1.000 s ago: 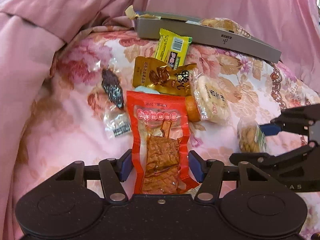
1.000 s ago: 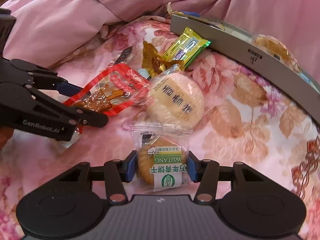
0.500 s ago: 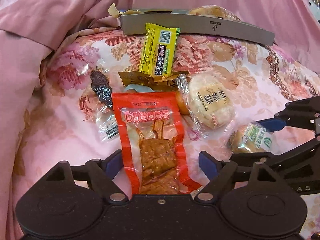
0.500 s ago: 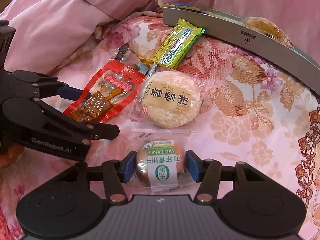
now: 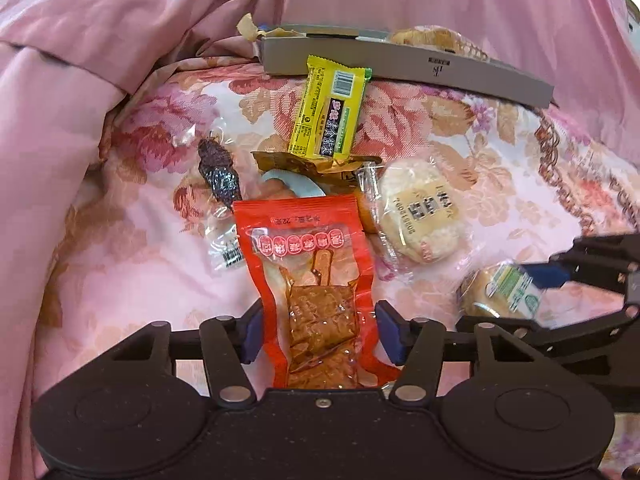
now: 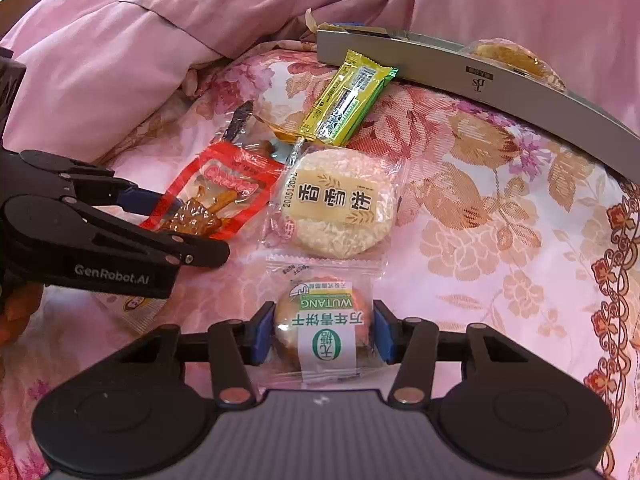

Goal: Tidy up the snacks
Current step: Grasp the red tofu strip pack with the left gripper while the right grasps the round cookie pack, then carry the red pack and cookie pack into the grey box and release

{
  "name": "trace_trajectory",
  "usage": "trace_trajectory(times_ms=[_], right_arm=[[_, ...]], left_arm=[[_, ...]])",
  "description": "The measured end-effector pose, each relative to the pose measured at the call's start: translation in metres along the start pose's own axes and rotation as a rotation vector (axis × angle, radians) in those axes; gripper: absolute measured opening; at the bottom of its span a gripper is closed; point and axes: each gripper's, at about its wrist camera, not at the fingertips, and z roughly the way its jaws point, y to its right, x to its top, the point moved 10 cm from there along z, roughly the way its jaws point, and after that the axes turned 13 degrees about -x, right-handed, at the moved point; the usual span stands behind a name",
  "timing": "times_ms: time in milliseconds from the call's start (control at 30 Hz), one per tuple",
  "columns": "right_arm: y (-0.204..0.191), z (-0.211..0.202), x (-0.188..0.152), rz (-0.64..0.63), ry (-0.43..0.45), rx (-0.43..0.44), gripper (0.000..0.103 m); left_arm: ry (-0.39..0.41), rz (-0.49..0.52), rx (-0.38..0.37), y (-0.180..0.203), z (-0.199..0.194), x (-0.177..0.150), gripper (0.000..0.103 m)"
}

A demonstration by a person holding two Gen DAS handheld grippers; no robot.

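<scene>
Left wrist view has your left gripper [image 5: 318, 330] pinching the red tofu pouch [image 5: 314, 288] at its sides, pads pressed into the film. Your right gripper [image 6: 322, 334] is clamped on the round Wutang biscuit [image 6: 324, 330], low over the floral bedspread [image 6: 480, 216]. Both packs sit well short of the gray box [image 6: 460, 68] at the back.

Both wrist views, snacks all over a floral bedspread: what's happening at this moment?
A person holds a gripper in each hand. The left gripper is closed on the red pouch of dried tofu; the right gripper clamps the small round biscuit with the green label. The yellow bar, the round rice cake and a dark wrapped piece lie loose on the bedspread. The grey box behind holds one wrapped pastry.
</scene>
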Motion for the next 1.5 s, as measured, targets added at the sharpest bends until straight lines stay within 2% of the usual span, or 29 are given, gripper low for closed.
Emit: trace_trajectory(times_ms=[300,500,800,1167,1367,1500], right_arm=[[-0.002,-0.022,-0.014,0.061,0.017,0.012,0.054],[0.001,-0.033,-0.024,0.107,0.015,0.021,0.054],[0.005,-0.041,-0.030,0.152,0.020,0.042,0.054],[0.010,-0.050,-0.030,0.187,0.040,0.047,0.054],[0.016,-0.054,-0.032,0.200,0.049,0.028,0.054],[0.021,-0.056,-0.035,0.217,0.048,0.028,0.054]], left_arm=[[-0.017,-0.159,-0.129,0.014,-0.015,-0.015,0.047],[-0.012,-0.183,-0.140,0.020,-0.018,-0.021,0.045],[0.030,-0.241,-0.218,0.028,-0.026,-0.025,0.045],[0.040,-0.270,-0.255,0.038,-0.032,-0.032,0.045],[0.041,-0.247,-0.219,0.045,-0.041,-0.041,0.045],[0.044,-0.273,-0.242,0.048,-0.049,-0.045,0.045]])
